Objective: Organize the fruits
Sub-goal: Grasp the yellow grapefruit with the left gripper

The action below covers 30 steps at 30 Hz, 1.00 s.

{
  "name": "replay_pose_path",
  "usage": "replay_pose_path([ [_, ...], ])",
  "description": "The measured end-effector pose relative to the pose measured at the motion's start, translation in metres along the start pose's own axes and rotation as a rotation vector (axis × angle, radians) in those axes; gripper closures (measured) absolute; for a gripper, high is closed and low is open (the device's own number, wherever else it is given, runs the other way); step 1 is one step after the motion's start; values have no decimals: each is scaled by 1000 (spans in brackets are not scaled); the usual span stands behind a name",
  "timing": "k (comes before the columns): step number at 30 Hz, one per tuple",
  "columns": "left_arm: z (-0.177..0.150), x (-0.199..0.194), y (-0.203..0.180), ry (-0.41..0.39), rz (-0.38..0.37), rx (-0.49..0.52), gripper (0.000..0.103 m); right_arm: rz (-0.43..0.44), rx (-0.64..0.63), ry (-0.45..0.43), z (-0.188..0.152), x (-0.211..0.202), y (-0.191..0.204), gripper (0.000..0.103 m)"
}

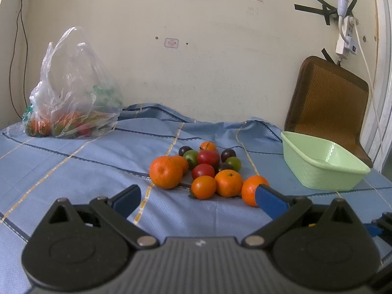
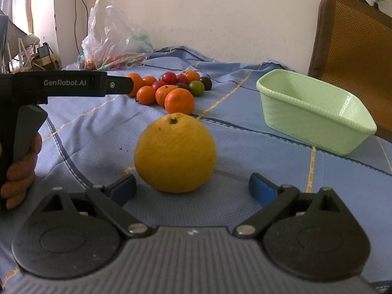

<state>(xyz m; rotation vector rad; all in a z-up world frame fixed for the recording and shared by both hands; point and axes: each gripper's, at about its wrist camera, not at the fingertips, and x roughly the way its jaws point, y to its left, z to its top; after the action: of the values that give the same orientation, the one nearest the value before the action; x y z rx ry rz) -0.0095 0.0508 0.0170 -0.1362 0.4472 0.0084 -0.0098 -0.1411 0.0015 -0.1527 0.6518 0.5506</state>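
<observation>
Standing wide apart, the right gripper's (image 2: pixel 192 189) blue-padded jaws flank, without touching, a large yellow-orange citrus fruit (image 2: pixel 175 153) on the blue checked tablecloth (image 2: pixel 98 127), seen only from the right wrist. The left gripper (image 1: pixel 198 196) gapes empty before the pile of small oranges, red and green fruits (image 1: pixel 203 169); its right pad hides part of one. A pale green plastic basket (image 1: pixel 321 164) sits rightward, interior partly hidden.

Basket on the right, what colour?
Pale green basket, plain with ribbed walls. Clearest in the right wrist view.
</observation>
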Motion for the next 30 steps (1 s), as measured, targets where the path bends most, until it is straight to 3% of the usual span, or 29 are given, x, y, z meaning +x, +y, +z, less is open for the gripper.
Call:
replay_pose_path([
  [10,-1,-2,-1,-11,-27,4,0,-2,0,0,0,0,1,2],
  [14,-2,-13,-2,-38,-138,-4,0,-17,0,-6,0,-1,2,2],
  [18,-1,-22,-16,-4,-293,4,0,-12,26,-35,0,-6,-4,4],
  [22,-2,-20,-37,81,-388,28,0,15,-15,-43,2,-9,0,10],
  [24,-4,-12,-42,142,-438,3,1,35,-43,-46,4,-10,3,19],
  [26,-6,-2,-46,193,-471,-22,9,54,-61,-56,6,-10,3,25],
  [27,-7,3,-48,219,-486,-32,20,70,-69,-61,6,-10,3,32],
  [29,-7,13,-49,273,-509,-68,36,82,-84,-71,7,-10,4,34],
  [30,-6,16,-51,280,-500,-78,37,77,-86,-80,7,-10,3,35],
])
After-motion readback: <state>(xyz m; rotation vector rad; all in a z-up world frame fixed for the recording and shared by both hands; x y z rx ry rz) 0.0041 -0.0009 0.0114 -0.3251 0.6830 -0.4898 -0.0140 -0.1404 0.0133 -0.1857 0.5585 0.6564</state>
